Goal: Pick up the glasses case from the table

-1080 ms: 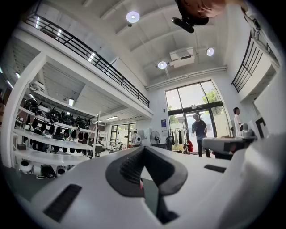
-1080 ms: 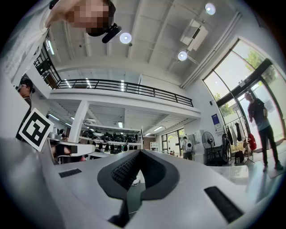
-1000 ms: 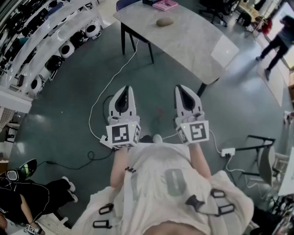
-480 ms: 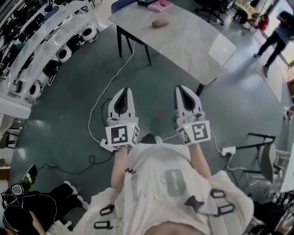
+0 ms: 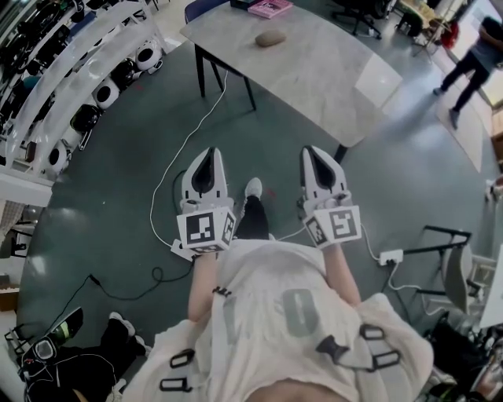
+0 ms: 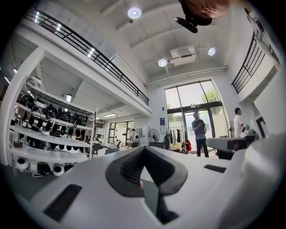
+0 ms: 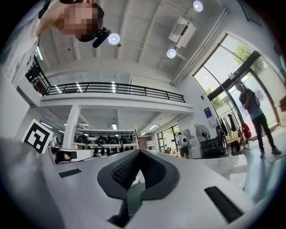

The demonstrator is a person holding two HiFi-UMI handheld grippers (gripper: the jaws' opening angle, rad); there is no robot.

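Approach posture: left hand-held gripper [image 5: 209,157] and right hand-held gripper [image 5: 311,155] were held level with jaws together and empty, presumably because the glasses case [image 5: 271,38] lay well ahead on the counter [image 5: 330,74].

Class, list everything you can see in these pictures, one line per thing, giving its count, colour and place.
table: one, pale grey top on dark legs, top centre of the head view
glasses case: one, tan, on the table near its far end
book: one, pink, at the table's far edge
shelves: one white rack, left side, holding round black-and-white items
power strip: one, white, on the floor at right
floor: dark grey-green, all around
standing person: one, dark clothes, upper right
left tool: one, white and black, shut, empty
right tool: one, white and black, shut, empty
shoe: one, white, between the tools
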